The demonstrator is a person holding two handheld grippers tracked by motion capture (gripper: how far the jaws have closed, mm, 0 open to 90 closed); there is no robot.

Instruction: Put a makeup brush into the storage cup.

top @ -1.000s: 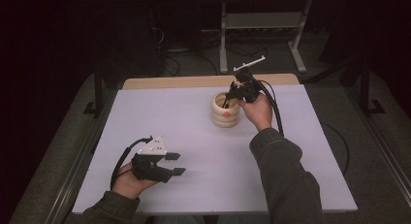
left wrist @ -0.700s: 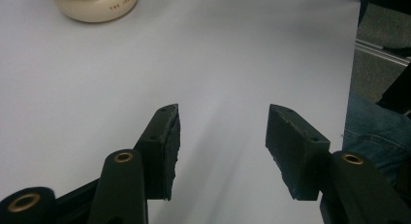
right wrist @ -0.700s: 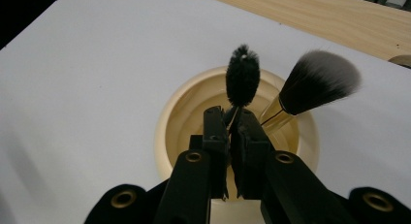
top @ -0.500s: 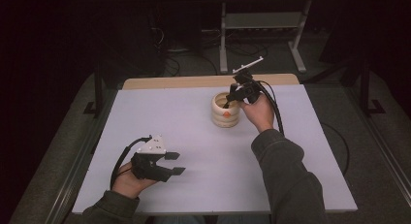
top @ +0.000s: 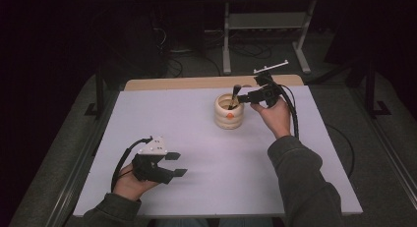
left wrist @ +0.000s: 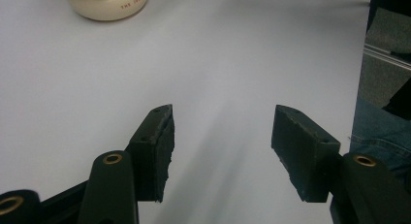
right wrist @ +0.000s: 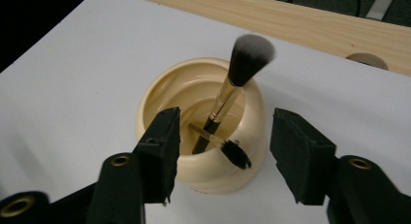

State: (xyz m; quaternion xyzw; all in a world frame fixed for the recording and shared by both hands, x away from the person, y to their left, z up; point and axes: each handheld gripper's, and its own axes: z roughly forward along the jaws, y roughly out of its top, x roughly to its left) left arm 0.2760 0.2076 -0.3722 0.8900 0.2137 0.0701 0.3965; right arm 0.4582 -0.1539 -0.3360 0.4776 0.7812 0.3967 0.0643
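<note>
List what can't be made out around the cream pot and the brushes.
- Pot: top cut off by the left gripper view's edge; its small printed lettering is unreadable.
- Large brush: handle foot hidden inside the pot, right gripper view.
- Small brush: far end hidden behind the large brush's handle.

Left tool: lying low by the near edge, jaws gaping apart, gripping nothing.
Right tool: reaching forward, raised, jaws spread wide, empty.

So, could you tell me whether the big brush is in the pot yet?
In: the big brush leans inside the pot, bristles up.
</note>
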